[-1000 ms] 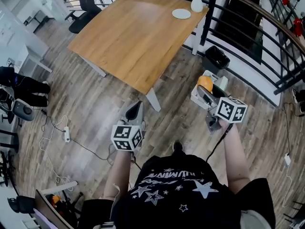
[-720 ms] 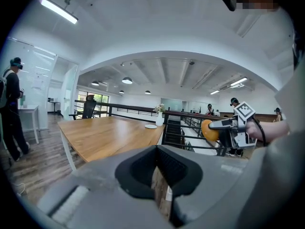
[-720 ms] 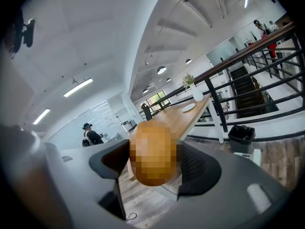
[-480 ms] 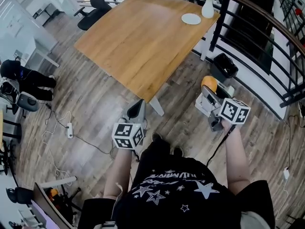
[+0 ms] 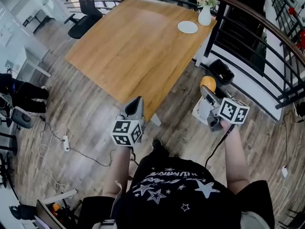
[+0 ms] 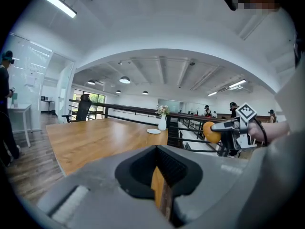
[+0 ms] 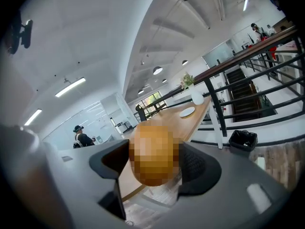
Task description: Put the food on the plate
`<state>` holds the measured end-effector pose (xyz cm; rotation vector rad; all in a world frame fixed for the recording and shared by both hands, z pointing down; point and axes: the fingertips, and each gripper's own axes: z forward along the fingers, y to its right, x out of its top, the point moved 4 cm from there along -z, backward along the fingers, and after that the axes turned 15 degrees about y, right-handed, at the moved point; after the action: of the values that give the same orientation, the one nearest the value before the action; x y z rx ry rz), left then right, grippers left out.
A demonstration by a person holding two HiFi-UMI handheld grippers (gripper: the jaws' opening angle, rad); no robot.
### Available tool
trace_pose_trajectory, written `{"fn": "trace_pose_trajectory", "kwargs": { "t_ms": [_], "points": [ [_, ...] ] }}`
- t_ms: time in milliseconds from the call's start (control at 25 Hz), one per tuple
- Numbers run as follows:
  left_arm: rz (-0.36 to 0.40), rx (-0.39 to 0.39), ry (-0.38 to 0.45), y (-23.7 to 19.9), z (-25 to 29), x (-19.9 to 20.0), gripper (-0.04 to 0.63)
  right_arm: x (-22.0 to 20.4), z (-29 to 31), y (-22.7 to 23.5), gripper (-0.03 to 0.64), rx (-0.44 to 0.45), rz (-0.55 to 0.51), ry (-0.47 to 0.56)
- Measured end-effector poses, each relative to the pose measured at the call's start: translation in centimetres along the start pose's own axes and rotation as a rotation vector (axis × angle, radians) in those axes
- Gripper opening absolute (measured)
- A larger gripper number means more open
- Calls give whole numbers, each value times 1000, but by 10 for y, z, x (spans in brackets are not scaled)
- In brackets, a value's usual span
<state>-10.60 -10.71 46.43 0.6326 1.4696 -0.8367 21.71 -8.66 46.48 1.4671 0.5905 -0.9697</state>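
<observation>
The table has drawn closer, its near corner now touching the left gripper in the head view. That gripper's jaws are pressed together with nothing between them. The right gripper is clamped on the food, a round orange piece, held in the air over the floor, right of the table's edge. The plate sits at the table's far corner beside a vase, well apart from the food.

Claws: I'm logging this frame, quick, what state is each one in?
Left claw: closed, nothing in it.
Right claw: closed on the food.
</observation>
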Motion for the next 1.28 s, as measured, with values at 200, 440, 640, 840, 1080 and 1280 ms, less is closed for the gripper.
{"fn": "trace_pose_trajectory", "kwargs": {
  "t_ms": [200, 440, 640, 840, 1080, 1280],
  "points": [
    [-9, -58, 16, -30, 42, 13, 0, 11, 38, -5, 325, -33, -18, 13],
    [-43, -96, 27, -69, 75, 27, 0, 24, 76, -10, 325, -80, -33, 35],
    [-73, -111, 26, -100, 93, 30, 0, 18, 100, -19, 325, -115, -45, 33],
    [-71, -143, 13, -112, 113, 29, 0, 11, 115, -14, 325, -138, -51, 4],
    [-79, -109, 1, -110, 132, 26, 0, 23, 143, 20, 325, -136, -48, -25],
    [-76, -34, -21, -125, 159, 25, 0, 40, 207, 48, 325, -91, -44, -59]
  ]
}}
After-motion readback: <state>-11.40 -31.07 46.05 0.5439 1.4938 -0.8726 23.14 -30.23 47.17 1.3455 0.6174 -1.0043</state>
